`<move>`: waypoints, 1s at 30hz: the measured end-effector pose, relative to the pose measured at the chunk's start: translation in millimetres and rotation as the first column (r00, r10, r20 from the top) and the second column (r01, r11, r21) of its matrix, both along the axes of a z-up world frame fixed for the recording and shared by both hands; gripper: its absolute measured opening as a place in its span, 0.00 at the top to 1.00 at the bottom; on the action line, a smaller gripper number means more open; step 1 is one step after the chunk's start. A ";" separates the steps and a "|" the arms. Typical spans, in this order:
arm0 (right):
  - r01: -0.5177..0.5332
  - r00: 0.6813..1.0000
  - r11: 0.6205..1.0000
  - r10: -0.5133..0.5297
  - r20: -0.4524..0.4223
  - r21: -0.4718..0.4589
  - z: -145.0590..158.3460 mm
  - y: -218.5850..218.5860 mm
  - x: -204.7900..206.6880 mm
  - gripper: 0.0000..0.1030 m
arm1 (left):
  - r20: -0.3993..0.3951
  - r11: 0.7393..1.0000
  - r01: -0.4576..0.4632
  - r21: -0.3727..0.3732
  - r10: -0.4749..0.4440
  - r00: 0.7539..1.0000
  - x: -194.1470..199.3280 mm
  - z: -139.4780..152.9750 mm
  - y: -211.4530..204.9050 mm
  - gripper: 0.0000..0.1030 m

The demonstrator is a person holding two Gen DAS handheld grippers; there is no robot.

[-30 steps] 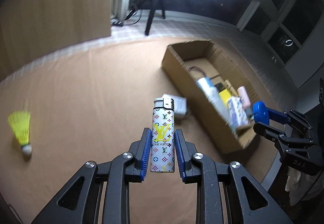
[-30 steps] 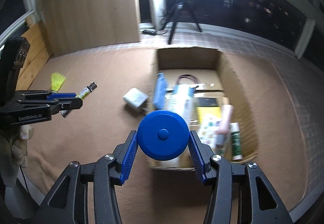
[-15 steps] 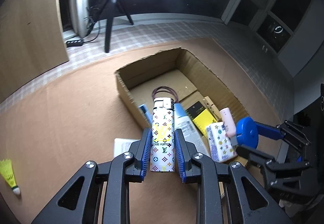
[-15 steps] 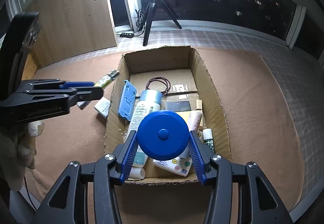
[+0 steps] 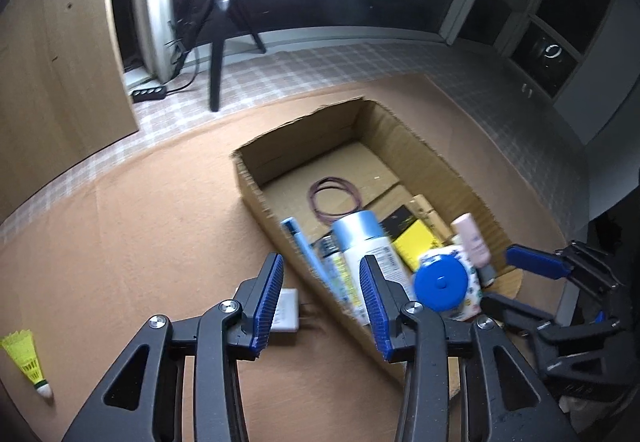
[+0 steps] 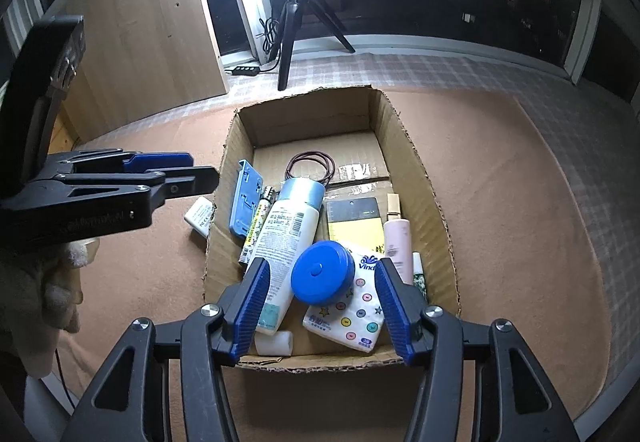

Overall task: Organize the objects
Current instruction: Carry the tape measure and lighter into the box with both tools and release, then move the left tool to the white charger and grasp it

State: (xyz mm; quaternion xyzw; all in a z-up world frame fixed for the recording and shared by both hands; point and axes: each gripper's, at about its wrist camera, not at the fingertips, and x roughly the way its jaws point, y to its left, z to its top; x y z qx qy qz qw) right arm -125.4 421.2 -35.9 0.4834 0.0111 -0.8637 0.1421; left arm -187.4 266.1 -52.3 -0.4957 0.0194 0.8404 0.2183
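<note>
My left gripper (image 5: pixel 320 262) hangs over the near left wall of the cardboard box (image 5: pixel 248 178), its jaws opening with nothing pressed between them. The patterned lighter (image 5: pixel 340 274) is blurred below them inside the box; in the right wrist view the lighter (image 6: pixel 256 226) lies between a blue holder (image 6: pixel 245 202) and a white bottle (image 6: pixel 286 238). My right gripper (image 6: pixel 322 266) is above the box's (image 6: pixel 420 170) near end, jaws opening. The blue round case (image 6: pixel 322 274) is free of the pads and rests on a tissue pack (image 6: pixel 356 314).
A white charger (image 5: pixel 286 308) lies on the brown mat just left of the box. A yellow shuttlecock (image 5: pixel 26 362) is at the far left. Beyond the mat stand a ring light's tripod (image 6: pixel 288 54) and a power strip (image 6: pixel 246 70). A gloved hand (image 6: pixel 40 282) holds the left gripper.
Both grippers have opened. The lighter has dropped from the left gripper into the box, and the blue round case has left the right gripper and sits on the box's contents.
</note>
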 end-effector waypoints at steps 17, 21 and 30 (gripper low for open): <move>0.052 0.999 0.998 -0.051 0.015 -0.024 0.5 12.4 18.8 0.51 | 0.131 0.995 -0.098 -0.023 0.100 0.986 -26.9 -40.0 -54.8 0.59; 0.072 0.997 0.997 -0.072 0.022 -0.017 -1.4 20.1 24.3 0.51 | 0.152 0.996 -0.086 -0.034 0.090 0.984 -34.0 -52.7 -48.5 0.59; 0.128 0.991 0.992 -0.128 0.038 -0.010 -6.3 40.9 31.1 0.51 | 0.197 0.998 -0.062 -0.010 0.063 0.978 -44.3 -71.7 -37.3 0.59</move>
